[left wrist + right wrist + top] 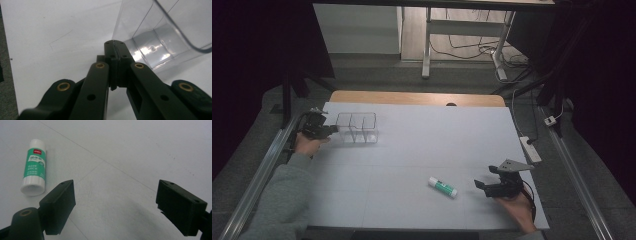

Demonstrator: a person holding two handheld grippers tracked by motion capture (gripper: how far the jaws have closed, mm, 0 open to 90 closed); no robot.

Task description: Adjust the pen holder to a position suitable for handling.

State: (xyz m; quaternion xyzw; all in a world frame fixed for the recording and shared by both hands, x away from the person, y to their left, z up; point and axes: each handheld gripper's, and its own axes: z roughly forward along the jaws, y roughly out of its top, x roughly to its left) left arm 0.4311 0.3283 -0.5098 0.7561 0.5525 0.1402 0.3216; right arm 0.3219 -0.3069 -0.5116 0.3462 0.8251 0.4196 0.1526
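A clear plastic organizer (357, 128) with dividers stands at the back left of the white table cover (422, 140). My left gripper (333, 129) is at its left end, and in the left gripper view the jaws (113, 46) are pressed together on the thin end wall of the organizer (155, 47). A green and white glue stick (442, 186) lies on its side near the front right. My right gripper (482, 184) rests just right of it, open with nothing between its fingers. The right gripper view has the glue stick (33, 167) left of and beyond the open gripper (116, 200).
A white power strip (530, 148) lies off the table's right edge, with cables on the floor behind. Metal rails (259, 175) run along both sides. A wooden table edge (417, 98) shows at the back.
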